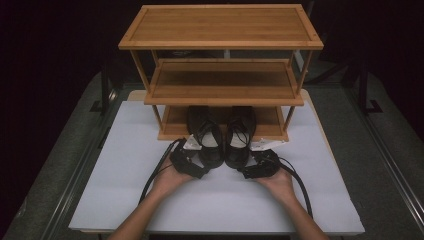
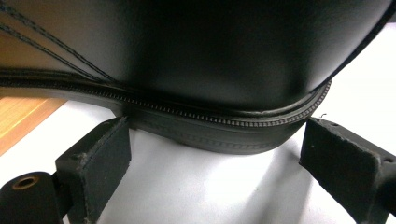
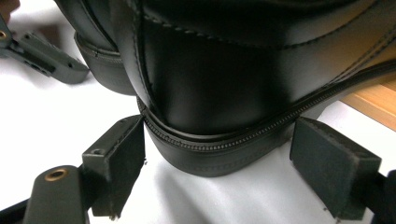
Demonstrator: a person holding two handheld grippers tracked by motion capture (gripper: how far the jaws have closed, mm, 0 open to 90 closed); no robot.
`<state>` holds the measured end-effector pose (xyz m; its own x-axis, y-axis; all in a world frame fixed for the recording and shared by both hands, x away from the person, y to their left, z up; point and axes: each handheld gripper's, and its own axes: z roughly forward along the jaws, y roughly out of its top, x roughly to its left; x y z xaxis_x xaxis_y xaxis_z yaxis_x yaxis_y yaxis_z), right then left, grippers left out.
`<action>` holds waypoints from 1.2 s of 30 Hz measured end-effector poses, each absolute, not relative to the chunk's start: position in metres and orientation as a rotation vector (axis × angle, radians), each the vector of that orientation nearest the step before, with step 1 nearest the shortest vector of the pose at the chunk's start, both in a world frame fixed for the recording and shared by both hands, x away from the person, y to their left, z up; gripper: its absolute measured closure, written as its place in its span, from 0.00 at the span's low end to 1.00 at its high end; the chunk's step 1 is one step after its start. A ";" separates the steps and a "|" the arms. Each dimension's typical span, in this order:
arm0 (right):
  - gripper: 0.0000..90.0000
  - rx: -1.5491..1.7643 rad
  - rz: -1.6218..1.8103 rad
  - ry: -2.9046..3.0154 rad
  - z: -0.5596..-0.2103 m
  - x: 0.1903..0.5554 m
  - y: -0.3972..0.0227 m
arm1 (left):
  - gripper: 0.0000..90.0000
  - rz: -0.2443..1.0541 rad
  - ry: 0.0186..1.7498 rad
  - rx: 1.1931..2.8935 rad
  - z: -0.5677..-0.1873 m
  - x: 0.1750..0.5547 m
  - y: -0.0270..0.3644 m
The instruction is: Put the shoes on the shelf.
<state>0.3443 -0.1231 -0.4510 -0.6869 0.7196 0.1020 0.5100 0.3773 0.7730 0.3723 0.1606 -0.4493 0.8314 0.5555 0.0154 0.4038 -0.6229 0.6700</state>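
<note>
Two black leather lace-up shoes stand side by side at the centre of the high view, toes toward the bottom of the frame and heels on the lowest board of a three-tier bamboo shoe rack point(image 1: 222, 82). I log them as the left shoe point(image 1: 209, 142) and the right shoe point(image 1: 239, 140); they sit just beside each other, sides close together. Their front halves rest on the white counter point(image 1: 125, 200).

Left tool point(image 1: 197, 172): I hold it low, left of centre in the high view, pointed at the toe of the left shoe. In the left gripper view that toe point(image 2: 210, 56) fills the upper frame, with the stitched welt and sole edge curving just above the gap. Both black padded jaws stand wide, one at lower left and one at lower right, with bare counter between them. The left pad lies close under the sole edge; whether it touches I cannot tell. State: released, grasping nothing.

Right tool point(image 1: 250, 172): mirrored, right of centre, aimed at the toe of the right shoe. In the right gripper view the toe point(image 3: 224, 84) sits between the spread jaws, both pads clear of the sole. State: released. The left tool point(image 3: 42, 56) shows at upper left of that frame.
</note>
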 end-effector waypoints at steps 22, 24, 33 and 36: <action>0.21 1.143 1.295 2.370 -0.441 0.361 -0.129 | 0.09 0.231 0.693 2.261 -0.430 0.389 0.164; 0.21 1.141 1.320 2.376 -0.439 0.364 -0.130 | 0.09 0.234 0.688 2.243 -0.428 0.392 0.166; 0.21 1.162 1.337 2.366 -0.430 0.385 -0.131 | 0.09 0.186 0.730 2.217 -0.426 0.415 0.167; 0.21 1.162 1.324 2.357 -0.427 0.396 -0.129 | 0.09 0.180 0.733 2.217 -0.428 0.426 0.168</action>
